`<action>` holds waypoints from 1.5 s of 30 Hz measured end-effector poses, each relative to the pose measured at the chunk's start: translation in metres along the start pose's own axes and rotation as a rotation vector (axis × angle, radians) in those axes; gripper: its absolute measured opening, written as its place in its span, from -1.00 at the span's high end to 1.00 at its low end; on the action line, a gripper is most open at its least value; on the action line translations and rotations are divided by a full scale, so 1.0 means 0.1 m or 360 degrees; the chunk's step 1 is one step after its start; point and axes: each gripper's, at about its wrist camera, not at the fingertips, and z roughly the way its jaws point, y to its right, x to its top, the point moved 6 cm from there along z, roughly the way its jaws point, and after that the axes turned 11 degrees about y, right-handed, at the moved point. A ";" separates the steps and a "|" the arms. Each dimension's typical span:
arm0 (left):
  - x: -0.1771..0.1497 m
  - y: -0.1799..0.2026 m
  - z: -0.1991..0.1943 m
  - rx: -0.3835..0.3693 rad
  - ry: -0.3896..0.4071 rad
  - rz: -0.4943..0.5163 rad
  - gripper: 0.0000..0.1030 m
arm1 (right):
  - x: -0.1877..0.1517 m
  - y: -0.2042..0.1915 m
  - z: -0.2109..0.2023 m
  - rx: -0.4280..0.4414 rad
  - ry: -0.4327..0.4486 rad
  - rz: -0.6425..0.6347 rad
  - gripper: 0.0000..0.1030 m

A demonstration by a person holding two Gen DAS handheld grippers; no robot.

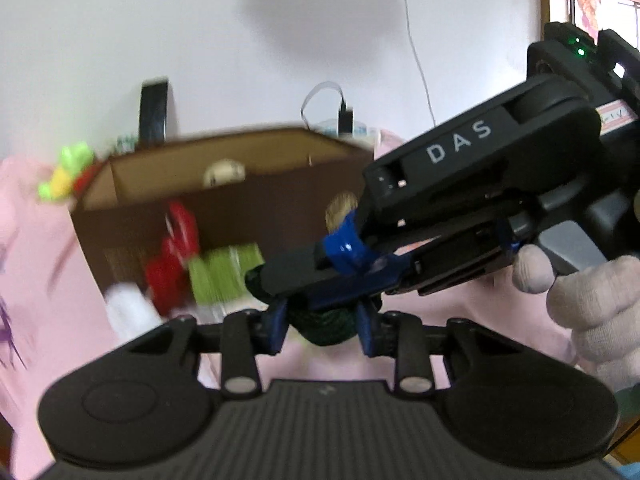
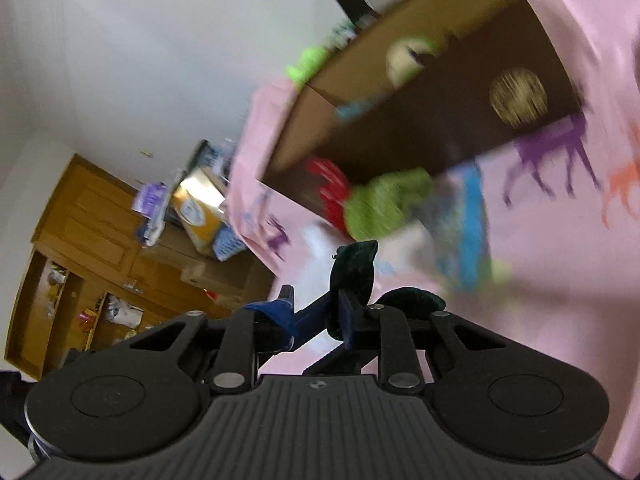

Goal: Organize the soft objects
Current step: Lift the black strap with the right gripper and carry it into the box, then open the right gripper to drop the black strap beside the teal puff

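Observation:
A dark green soft item (image 1: 328, 330) sits between the blue pads of my left gripper (image 1: 322, 332), which press on it. My right gripper (image 1: 260, 280) reaches in from the right in a gloved hand (image 1: 592, 304), its jaws together on the same item's far end. In the right wrist view the dark green item (image 2: 358, 268) sticks up just past my right gripper (image 2: 316, 316), and a second fold lies to its right. Behind it an open cardboard box (image 1: 240, 204) stands on the pink sheet (image 1: 24, 240) with a cream toy (image 1: 224, 172) inside.
A red soft thing (image 1: 176, 256), a green one (image 1: 224, 276) and a white one (image 1: 128, 312) lie in front of the box (image 2: 400, 128). A yellow-green plush (image 1: 66, 174) sits left of it. A blue patterned item (image 2: 460, 232) lies on the sheet. A wooden cabinet (image 2: 80, 240) stands beyond the bed.

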 end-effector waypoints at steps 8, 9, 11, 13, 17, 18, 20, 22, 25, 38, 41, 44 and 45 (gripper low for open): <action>0.76 -0.28 0.08 0.0063 0.0172 0.0115 0.40 | 0.60 -0.60 0.14 0.0090 0.0138 -0.0307 0.91; 0.85 -0.33 0.13 0.0074 0.0181 0.0125 0.40 | 0.67 -0.63 0.18 0.0095 0.0147 -0.0332 0.91; 0.99 -0.45 0.22 0.0090 0.0186 0.0131 0.40 | 0.81 -0.71 0.29 0.0098 0.0166 -0.0367 0.91; 1.10 -0.57 0.32 0.0102 0.0178 0.0141 0.40 | 0.95 -0.76 0.41 0.0099 0.0183 -0.0393 0.91; 1.20 -0.83 0.56 0.0120 0.0103 0.0165 0.41 | 1.15 -0.69 0.66 0.0083 0.0175 -0.0357 0.90; 1.19 -0.91 0.64 0.0124 0.0069 0.0169 0.41 | 1.19 -0.65 0.74 0.0074 0.0165 -0.0327 0.90; 1.16 -1.06 0.81 0.0125 -0.0008 0.0164 0.41 | 1.24 -0.55 0.90 0.0054 0.0137 -0.0265 0.90; 1.12 -1.19 0.94 0.0125 -0.0090 0.0138 0.41 | 1.28 -0.45 1.08 0.0027 0.0099 -0.0203 0.90; 1.00 -1.34 1.14 0.0133 -0.0195 0.0107 0.41 | 1.32 -0.29 1.29 0.0010 0.0038 -0.0115 0.90; 0.59 -1.61 1.48 0.0187 -0.0465 0.0054 -0.14 | 1.24 0.16 1.76 -0.0025 -0.0197 0.0149 0.78; 0.57 -1.62 1.49 0.0197 -0.0470 0.0069 -0.17 | 1.24 0.24 1.75 -0.0042 -0.0194 0.0172 0.77; 0.58 -1.64 1.47 0.0211 -0.0475 0.0044 -0.19 | 1.24 0.27 1.71 -0.0065 -0.0184 0.0167 0.76; 0.58 -1.66 1.48 0.0217 -0.0471 0.0039 -0.19 | 1.24 0.27 1.68 -0.0066 -0.0173 0.0158 0.76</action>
